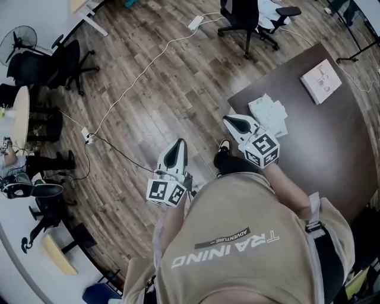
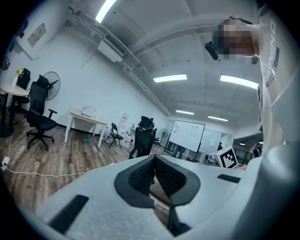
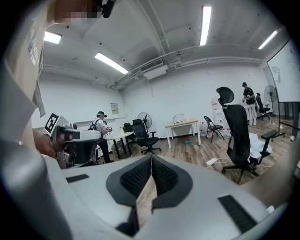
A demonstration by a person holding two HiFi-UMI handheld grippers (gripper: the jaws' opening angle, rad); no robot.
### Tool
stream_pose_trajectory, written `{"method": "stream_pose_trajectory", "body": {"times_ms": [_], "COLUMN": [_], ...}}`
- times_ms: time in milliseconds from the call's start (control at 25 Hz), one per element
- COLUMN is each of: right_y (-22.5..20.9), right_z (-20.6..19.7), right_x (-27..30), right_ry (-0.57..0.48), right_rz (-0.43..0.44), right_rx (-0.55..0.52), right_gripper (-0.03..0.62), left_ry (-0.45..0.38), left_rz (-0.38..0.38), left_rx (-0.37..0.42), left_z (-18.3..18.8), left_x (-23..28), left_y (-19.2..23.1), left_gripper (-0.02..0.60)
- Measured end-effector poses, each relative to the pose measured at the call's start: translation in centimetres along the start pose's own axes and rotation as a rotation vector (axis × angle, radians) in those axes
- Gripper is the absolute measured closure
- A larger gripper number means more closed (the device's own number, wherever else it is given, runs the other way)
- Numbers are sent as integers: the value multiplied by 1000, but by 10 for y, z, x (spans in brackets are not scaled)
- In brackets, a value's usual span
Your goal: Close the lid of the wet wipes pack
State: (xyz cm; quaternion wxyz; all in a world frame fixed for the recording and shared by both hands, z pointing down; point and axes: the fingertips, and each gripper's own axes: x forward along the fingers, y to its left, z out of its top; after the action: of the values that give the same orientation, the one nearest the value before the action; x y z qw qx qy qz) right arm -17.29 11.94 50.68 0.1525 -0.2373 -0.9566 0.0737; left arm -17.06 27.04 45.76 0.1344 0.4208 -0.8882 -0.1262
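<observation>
Two grippers are in our hands, and both are clenched on nothing. In the left gripper view the ribbed pads meet at their tips with only the room beyond them. The right gripper view shows the same, its pads pressed together and empty.

From the head view, the left gripper hangs over the wooden floor, well apart from the dark table. The right gripper hovers at the table's left edge, close to its near-left corner, with its tips pointing out over the floor.

We see the wet wipes pack lying on the table by that same left edge, just beside the right gripper. From this height we cannot tell how its lid stands. A white box lies further in, towards the table's far corner, well apart from the pack.

One shoe shows on the floor between the two grippers. A white cable runs across the boards towards an office chair.
</observation>
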Motion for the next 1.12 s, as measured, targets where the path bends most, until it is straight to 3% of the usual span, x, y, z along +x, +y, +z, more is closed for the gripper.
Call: {"method": "stream_pose_trajectory", "body": {"times_ms": [240, 520, 840, 1120], "right_y": [-55, -135, -165, -197], "right_z": [26, 23, 33, 17], "right_x": [20, 23, 14, -15], "right_ry": [-65, -67, -103, -150], "right_rz": [-57, -116, -168, -350], "right_rx": [27, 71, 115, 245], "right_gripper": [580, 580, 579, 579], "left_ry": [50, 79, 162, 218], "left_rz": [-97, -177, -211, -354], "left_rx": [39, 109, 96, 123], "left_z": [18, 31, 19, 15], "left_x": [73, 159, 202, 246], "left_y": [2, -11, 1, -9], "left_gripper": [572, 572, 572, 572]}}
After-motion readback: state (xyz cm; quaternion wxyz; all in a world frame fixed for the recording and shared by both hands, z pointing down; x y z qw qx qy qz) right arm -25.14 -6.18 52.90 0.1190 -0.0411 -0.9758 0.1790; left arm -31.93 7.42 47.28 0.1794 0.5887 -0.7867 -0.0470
